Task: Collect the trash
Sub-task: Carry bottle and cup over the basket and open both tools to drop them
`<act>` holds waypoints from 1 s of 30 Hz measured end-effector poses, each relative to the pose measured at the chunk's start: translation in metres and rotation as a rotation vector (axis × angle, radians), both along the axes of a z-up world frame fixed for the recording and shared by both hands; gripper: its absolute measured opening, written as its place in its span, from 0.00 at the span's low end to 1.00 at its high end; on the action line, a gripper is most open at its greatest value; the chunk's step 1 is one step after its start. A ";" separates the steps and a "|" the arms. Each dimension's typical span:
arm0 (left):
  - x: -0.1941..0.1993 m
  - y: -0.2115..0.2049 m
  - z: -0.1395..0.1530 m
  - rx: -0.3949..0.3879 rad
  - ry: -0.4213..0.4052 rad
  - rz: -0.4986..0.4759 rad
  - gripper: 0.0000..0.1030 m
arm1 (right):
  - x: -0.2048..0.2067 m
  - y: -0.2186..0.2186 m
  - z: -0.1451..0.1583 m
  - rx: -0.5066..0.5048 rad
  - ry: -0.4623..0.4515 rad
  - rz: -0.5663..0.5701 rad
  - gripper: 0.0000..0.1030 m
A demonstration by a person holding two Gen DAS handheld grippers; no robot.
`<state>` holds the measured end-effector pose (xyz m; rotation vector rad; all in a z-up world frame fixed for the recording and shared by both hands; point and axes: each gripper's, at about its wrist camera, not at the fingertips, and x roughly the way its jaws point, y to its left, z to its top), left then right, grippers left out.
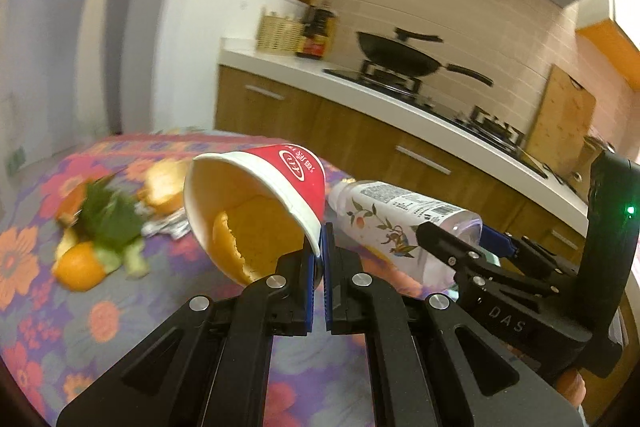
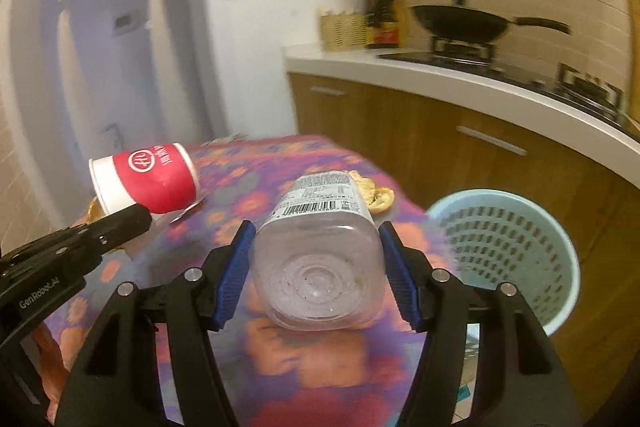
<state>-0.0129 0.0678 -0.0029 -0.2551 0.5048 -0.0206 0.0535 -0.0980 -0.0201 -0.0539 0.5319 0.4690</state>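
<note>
The paper cup (image 1: 256, 211) is pinched by its rim between the closed jaws of the left gripper (image 1: 322, 259) and held tilted above the floral tablecloth (image 1: 48, 307), with orange peel seen inside it. The plastic bottle (image 2: 324, 251) is clamped at its base between the blue pads (image 2: 234, 283) of the right gripper (image 2: 318, 275), apparently lifted clear of the cloth, though blur makes this uncertain. The carrying step is judged to be in hand; next, both items are to be brought over the blue basket (image 2: 552, 247) beside the table and released, while peel and leaves (image 1: 104, 227) are left on the cloth.
</note>
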 end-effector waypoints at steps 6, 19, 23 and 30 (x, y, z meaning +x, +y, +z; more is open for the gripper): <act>0.043 -0.042 0.003 0.027 0.014 -0.095 0.01 | 0.029 -0.052 0.000 0.070 0.006 -0.092 0.57; 0.154 -0.122 -0.024 0.015 0.147 -0.300 0.01 | 0.123 -0.157 -0.052 0.102 0.135 -0.348 0.57; 0.177 -0.141 -0.036 0.011 0.180 -0.325 0.01 | 0.143 -0.179 -0.078 0.129 0.213 -0.381 0.57; 0.196 -0.160 -0.048 0.018 0.205 -0.345 0.01 | 0.146 -0.185 -0.086 0.114 0.206 -0.406 0.57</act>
